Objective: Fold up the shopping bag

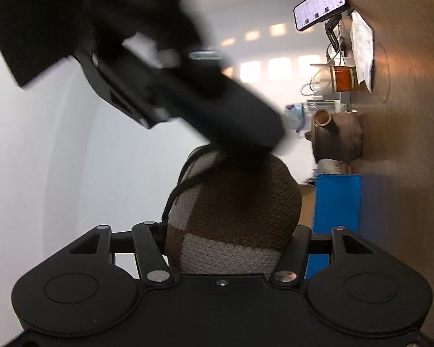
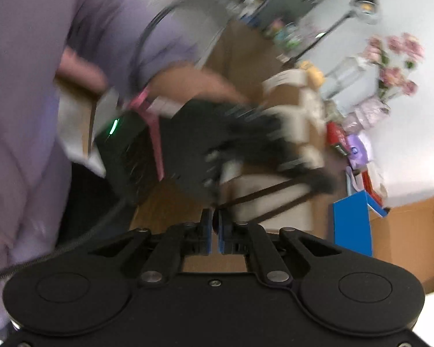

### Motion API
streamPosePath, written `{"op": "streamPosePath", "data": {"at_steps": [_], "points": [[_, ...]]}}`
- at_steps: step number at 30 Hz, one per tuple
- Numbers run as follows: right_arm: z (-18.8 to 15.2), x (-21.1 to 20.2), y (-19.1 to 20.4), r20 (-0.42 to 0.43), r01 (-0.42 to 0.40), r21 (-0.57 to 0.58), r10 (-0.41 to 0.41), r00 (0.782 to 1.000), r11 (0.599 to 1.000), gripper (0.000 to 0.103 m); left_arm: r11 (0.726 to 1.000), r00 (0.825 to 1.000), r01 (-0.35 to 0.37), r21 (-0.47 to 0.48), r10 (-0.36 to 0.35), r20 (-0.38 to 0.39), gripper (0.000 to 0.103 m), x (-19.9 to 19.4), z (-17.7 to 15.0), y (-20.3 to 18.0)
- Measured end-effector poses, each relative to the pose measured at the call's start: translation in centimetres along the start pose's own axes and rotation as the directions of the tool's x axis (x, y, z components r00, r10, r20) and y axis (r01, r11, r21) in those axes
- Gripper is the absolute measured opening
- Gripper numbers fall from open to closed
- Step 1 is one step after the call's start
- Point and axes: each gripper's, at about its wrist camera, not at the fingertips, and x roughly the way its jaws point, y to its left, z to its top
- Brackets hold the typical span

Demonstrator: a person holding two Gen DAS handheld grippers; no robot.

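The shopping bag [image 1: 234, 219] is a woven brown and cream checked cloth with a thin dark cord handle. In the left wrist view it bulges between my left gripper's [image 1: 231, 231] jaws, which are closed on it and held in the air. The other gripper's black body [image 1: 159, 72] crosses above it, blurred. In the right wrist view my right gripper [image 2: 215, 225] has its blue pads nearly together on the bag's dark cord, with the cream bag panel [image 2: 275, 199] hanging just beyond. The left gripper [image 2: 217, 144] shows there, blurred, above the bag.
A wooden table [image 1: 405, 144] runs along the right of the tilted left wrist view with a phone on a stand [image 1: 321, 5], a glass jar [image 1: 344, 78], a brown pot [image 1: 338, 138] and a blue box [image 1: 337, 219]. The right wrist view shows the person's lilac sleeve [image 2: 58, 57], cardboard boxes [image 2: 405, 231] and pink flowers [image 2: 396, 60].
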Motion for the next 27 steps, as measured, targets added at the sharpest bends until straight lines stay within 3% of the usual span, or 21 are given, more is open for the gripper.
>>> {"op": "streamPosePath", "data": {"at_steps": [4, 8, 12, 14, 15, 17, 21, 27], "points": [[0.2, 1.1, 1.8, -0.048, 0.029, -0.053, -0.031, 0.998, 0.998, 0.009, 0.984, 0.992, 0.059, -0.171, -0.076, -0.098, 0.055, 0.9, 0.3, 1.9], [-0.3, 2.5, 3.7, -0.116, 0.124, -0.15, -0.142, 0.983, 0.981, 0.014, 0.935, 0.97, 0.092, -0.343, -0.161, -0.18, 0.055, 1.7, 0.6, 3.9], [0.0, 2.8, 4.8, -0.116, 0.165, -0.165, -0.185, 0.976, 0.972, 0.02, 0.857, 0.949, 0.054, -0.513, -0.205, -0.241, 0.054, 2.4, 0.3, 6.0], [0.0, 2.8, 4.8, -0.122, 0.186, -0.178, -0.209, 0.97, 0.966, 0.021, 0.787, 0.939, 0.034, -0.616, -0.236, -0.25, 0.053, 2.1, 0.1, 7.3], [-0.1, 2.8, 4.7, -0.126, 0.201, -0.182, -0.225, 0.966, 0.963, 0.021, 0.757, 0.939, 0.022, -0.654, -0.241, -0.247, 0.052, 1.8, 0.1, 7.8], [-0.3, 2.9, 4.6, -0.134, 0.229, -0.209, -0.26, 0.956, 0.951, 0.021, 0.733, 0.948, 0.013, -0.68, -0.226, -0.224, 0.052, 0.9, 0.3, 8.4], [-0.3, 2.5, 4.8, -0.106, 0.288, -0.239, -0.32, 0.941, 0.927, 0.021, 0.71, 0.954, 0.004, -0.704, -0.215, -0.211, 0.051, -0.7, 0.8, 9.1], [-0.6, 2.0, 5.6, -0.09, 0.374, -0.263, -0.408, 0.909, 0.89, 0.022, 0.718, 0.96, 0.007, -0.696, -0.199, -0.196, 0.05, -3.0, 2.4, 9.9]]}}
